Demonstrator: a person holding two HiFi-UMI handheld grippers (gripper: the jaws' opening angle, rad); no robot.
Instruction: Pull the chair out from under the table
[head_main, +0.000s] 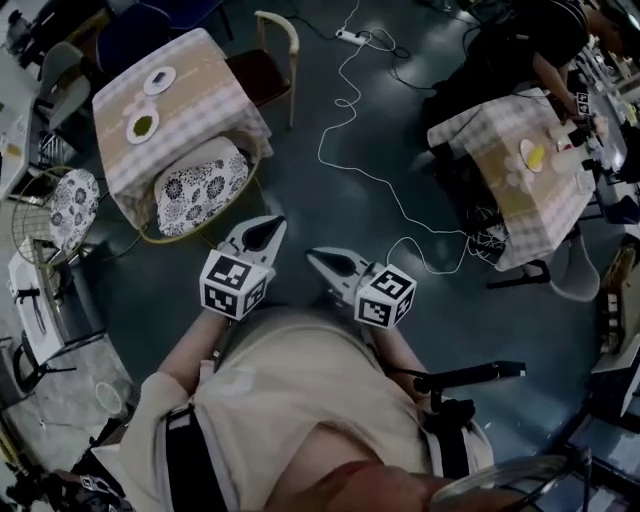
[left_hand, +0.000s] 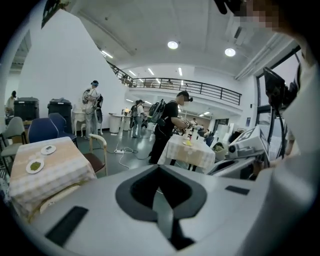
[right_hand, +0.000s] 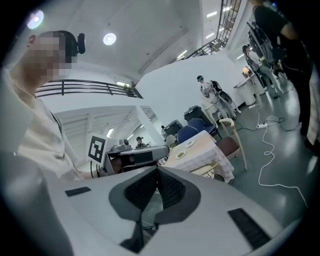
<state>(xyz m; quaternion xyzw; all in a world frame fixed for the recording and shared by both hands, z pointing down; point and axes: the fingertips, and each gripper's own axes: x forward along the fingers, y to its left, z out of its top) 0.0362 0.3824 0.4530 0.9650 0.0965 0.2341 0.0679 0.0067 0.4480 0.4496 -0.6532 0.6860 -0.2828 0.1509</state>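
**Chair Waits at Table, Grippers Empty**

Jaws clenched on nothing, the left gripper (head_main: 266, 232) and right gripper (head_main: 322, 260) hang close to the person, short of the table (head_main: 195, 85). The flower-cushioned chair (head_main: 200, 185) sits against the table's near edge, between table and grippers, untouched. The pull appears not yet begun.

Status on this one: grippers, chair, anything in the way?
Both shut and empty: left gripper, right gripper. Floral-cushion chair tucked under table, untouched. White cable on floor to the right, off the path.
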